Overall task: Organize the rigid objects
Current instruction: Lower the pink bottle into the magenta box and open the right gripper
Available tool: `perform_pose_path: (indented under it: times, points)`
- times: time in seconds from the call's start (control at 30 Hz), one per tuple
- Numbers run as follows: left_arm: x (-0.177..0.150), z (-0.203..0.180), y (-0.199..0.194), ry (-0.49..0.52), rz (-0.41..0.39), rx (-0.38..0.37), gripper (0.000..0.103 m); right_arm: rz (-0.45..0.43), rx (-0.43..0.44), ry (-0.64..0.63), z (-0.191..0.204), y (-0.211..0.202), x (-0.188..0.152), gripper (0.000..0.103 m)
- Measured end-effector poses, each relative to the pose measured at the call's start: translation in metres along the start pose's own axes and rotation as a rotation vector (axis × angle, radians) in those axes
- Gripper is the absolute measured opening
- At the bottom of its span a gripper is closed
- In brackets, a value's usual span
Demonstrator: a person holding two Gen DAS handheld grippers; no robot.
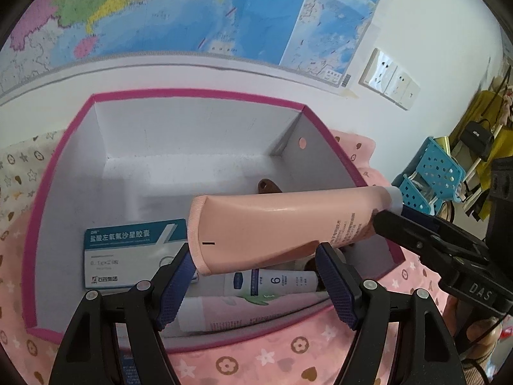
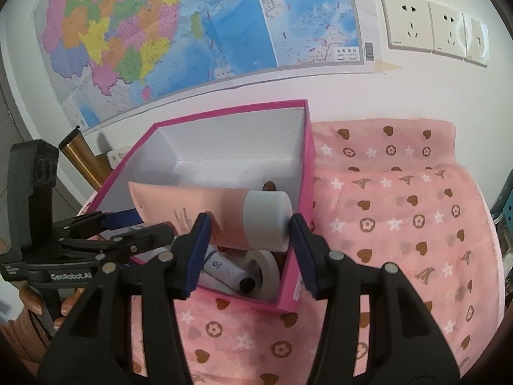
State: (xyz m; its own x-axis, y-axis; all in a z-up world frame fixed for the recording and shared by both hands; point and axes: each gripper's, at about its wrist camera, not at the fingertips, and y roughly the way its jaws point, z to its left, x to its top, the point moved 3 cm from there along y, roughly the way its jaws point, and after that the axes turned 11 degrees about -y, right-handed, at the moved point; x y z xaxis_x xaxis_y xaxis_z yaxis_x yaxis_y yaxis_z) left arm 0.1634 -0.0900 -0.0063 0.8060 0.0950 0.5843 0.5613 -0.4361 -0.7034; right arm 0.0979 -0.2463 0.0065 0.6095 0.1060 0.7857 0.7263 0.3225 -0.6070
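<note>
A peach-pink tube (image 1: 272, 224) with a grey cap (image 2: 267, 221) hangs level over the open pink-rimmed box (image 1: 192, 91), held at both ends. My left gripper (image 1: 256, 256) is shut on its flat crimped end, and in the right wrist view it (image 2: 138, 223) comes in from the left. My right gripper (image 2: 250, 234) is shut on the cap end. Inside the box lie a blue-and-white medicine carton (image 1: 134, 250), a white tube marked 6 (image 1: 275, 280), another pale tube (image 1: 240, 314), a tape roll (image 2: 261, 263) and a small brown item (image 1: 267, 186).
The box stands on a pink cloth (image 2: 400, 224) printed with hearts and flowers, against a white wall with a map (image 2: 160, 32) and sockets (image 2: 426, 25). A blue perforated basket (image 1: 429, 173) is off to the right. A gold cylinder (image 2: 81, 157) stands left of the box.
</note>
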Motion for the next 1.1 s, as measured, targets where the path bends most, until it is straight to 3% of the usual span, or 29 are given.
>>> perform_pose_path:
  times: [0.27, 0.6, 0.9, 1.1]
  points:
    - [0.007, 0.008, 0.021, -0.026, 0.048, 0.019, 0.077, -0.005, -0.05, -0.011, 0.001, 0.005, 0.005, 0.054]
    - [0.004, 0.01, 0.032, -0.019, 0.074, 0.056, 0.077, -0.019, -0.034, -0.008, 0.002, 0.002, 0.003, 0.054]
    - [-0.004, 0.0, 0.014, 0.05, 0.007, 0.068, 0.077, -0.026, 0.0, 0.0, 0.007, -0.006, -0.005, 0.054]
    - [-0.016, -0.002, -0.023, 0.083, -0.08, 0.02, 0.077, -0.049, 0.053, -0.01, 0.019, -0.017, -0.01, 0.054]
